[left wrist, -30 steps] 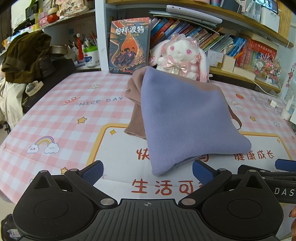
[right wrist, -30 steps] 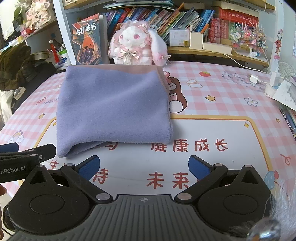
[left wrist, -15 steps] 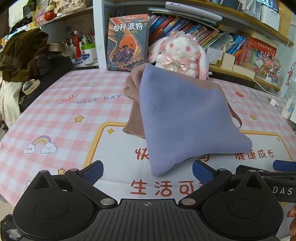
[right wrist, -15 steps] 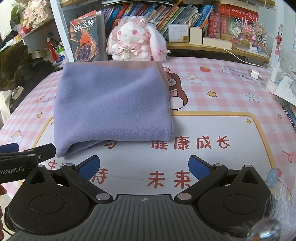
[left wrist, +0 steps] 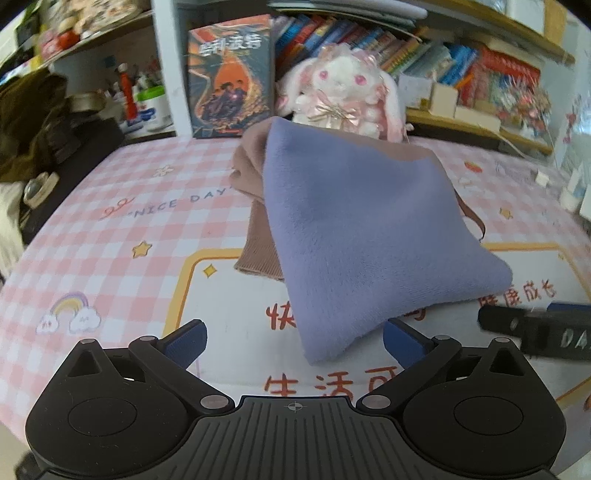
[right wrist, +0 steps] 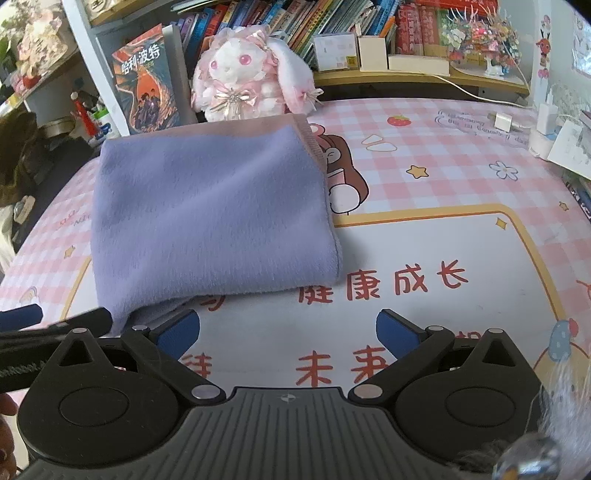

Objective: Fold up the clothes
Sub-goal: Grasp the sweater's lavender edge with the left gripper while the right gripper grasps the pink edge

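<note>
The left gripper (left wrist: 293, 338) is hovering just above the printed tablecloth (left wrist: 122, 229) with its blue-padded fingers (left wrist: 186, 339) spread wide and gripping nothing. The near corner of the folded purple fleece garment (left wrist: 365, 236) is lying between those fingertips without touching either pad. The right gripper (right wrist: 288, 328) is likewise holding its fingers (right wrist: 397, 330) wide apart and empty, sitting just in front of the garment's near edge; its left pad is almost meeting the fleece's near-left corner, though contact cannot be told. Each gripper is showing at the edge of the other's view, the right gripper (left wrist: 535, 328) just right of the garment's near corner.

The purple fleece garment (right wrist: 210, 218) is lying flat and folded on the tablecloth (right wrist: 443, 177), over the white panel with red Chinese characters. A brown garment (left wrist: 255, 210) is lying beneath it, sticking out along the fleece's left and far edges. Just behind the fleece, a white-and-pink plush rabbit (right wrist: 247, 74) is sitting upright. Left of the rabbit, a book with an orange cover (right wrist: 147, 81) is standing on end, and behind both, a shelf of books (right wrist: 332, 22) is running across the back.
</note>
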Demonstrator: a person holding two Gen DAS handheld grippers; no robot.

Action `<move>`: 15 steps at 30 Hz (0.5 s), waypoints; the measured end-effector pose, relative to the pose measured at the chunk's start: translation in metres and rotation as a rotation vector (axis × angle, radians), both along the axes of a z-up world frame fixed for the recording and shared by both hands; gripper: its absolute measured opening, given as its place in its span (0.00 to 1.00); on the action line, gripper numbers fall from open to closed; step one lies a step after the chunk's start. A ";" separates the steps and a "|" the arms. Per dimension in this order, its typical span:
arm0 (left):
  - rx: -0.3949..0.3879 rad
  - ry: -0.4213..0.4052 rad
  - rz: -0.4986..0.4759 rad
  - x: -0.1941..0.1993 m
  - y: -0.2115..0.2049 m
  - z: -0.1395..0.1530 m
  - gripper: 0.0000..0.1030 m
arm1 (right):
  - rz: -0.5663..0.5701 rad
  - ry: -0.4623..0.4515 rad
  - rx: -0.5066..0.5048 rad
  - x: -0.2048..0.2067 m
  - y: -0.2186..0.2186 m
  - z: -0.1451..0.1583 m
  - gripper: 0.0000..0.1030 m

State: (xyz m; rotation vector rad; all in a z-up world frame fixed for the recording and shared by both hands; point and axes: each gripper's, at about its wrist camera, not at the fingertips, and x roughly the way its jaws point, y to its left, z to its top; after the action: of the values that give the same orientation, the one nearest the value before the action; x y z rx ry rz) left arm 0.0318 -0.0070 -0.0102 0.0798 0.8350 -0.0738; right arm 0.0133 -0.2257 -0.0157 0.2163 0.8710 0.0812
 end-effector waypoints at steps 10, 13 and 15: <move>0.168 -0.058 -0.236 0.016 -0.034 -0.006 0.94 | -0.186 0.108 0.325 0.017 -0.034 -0.015 0.99; 0.228 -0.081 -0.342 0.016 -0.047 -0.010 0.94 | -0.234 0.125 0.413 0.021 -0.041 -0.021 0.97; 0.257 -0.091 -0.390 0.017 -0.051 -0.013 0.93 | -0.259 0.122 0.450 0.024 -0.044 -0.024 0.93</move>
State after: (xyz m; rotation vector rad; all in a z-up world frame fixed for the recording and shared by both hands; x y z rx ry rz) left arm 0.0488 -0.0577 -0.0236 0.4853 0.7251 -0.3274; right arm 0.0377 -0.2698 -0.0397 0.7591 0.9313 0.0212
